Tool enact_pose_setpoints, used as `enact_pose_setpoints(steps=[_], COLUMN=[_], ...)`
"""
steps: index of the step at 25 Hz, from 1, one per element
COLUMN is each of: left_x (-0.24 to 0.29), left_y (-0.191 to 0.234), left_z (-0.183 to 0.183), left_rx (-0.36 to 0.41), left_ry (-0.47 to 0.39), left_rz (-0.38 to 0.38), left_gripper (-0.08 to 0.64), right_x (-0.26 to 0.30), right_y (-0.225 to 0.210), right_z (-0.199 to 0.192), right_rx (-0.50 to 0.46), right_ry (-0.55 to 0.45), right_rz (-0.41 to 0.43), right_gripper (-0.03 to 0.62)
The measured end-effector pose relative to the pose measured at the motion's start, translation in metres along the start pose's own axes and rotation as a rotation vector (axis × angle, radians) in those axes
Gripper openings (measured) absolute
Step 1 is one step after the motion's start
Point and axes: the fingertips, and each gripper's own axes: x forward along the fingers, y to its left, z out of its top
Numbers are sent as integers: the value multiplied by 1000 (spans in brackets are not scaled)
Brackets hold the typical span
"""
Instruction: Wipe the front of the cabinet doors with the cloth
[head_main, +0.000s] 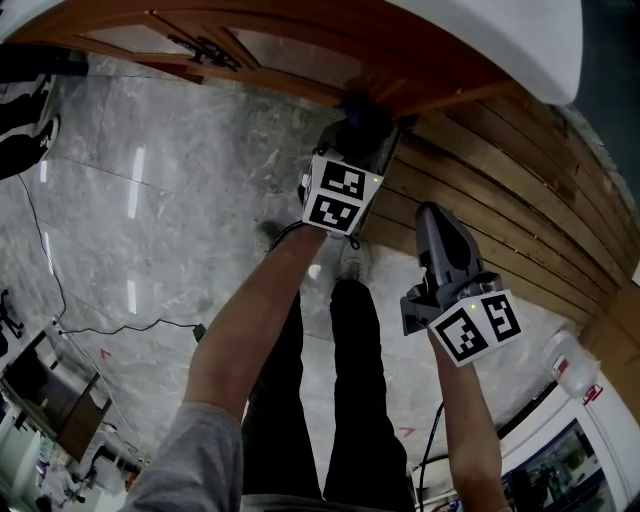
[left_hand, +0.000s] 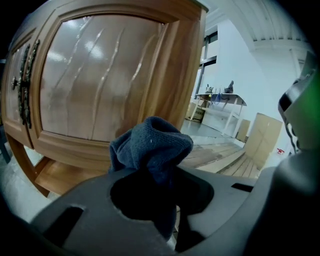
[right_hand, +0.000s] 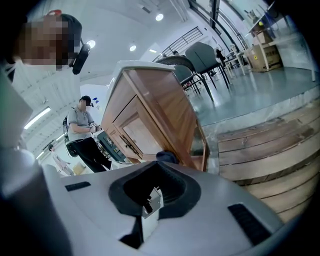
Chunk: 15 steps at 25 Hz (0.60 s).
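Observation:
The wooden cabinet (head_main: 300, 50) spans the top of the head view; its right door (left_hand: 100, 75) has a rippled glass panel and dark metal handles (left_hand: 22, 85) at the left. My left gripper (head_main: 356, 128) is shut on a bunched dark blue cloth (left_hand: 152, 145), held close to the cabinet's lower right corner (head_main: 400, 95); whether the cloth touches the wood I cannot tell. My right gripper (head_main: 432, 218) hangs lower and to the right, away from the cabinet, jaws together with nothing between them. From the right gripper view the cloth (right_hand: 166, 156) peeks out against the cabinet (right_hand: 150, 110).
Wooden planking (head_main: 510, 210) runs along the right of the cabinet. Grey marble floor (head_main: 150, 180) lies to the left, with a thin cable (head_main: 60, 300) across it. A person (right_hand: 82, 130) stands beyond the cabinet; chairs (right_hand: 200, 55) and a table (left_hand: 220, 100) stand further off.

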Motion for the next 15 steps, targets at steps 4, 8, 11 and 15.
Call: enact_pose_setpoints(steps=[4, 8, 11, 15], left_x=[1, -14, -36, -72], left_y=[-16, -18, -20, -21], left_z=[2, 4, 10, 24], left_rx=[13, -7, -39, -63], left_ry=[6, -1, -14, -28], left_rz=[-55, -73, -69, -73], left_gripper=[80, 80, 80, 78], right_x=[0, 1, 1, -3], right_y=[-1, 0, -2, 5], right_z=[-2, -3, -3, 5], right_rx=[5, 15, 23, 47], right_ry=[-4, -16, -24, -48], right_rz=[-5, -10, -19, -30], right_gripper=[11, 11, 11, 11])
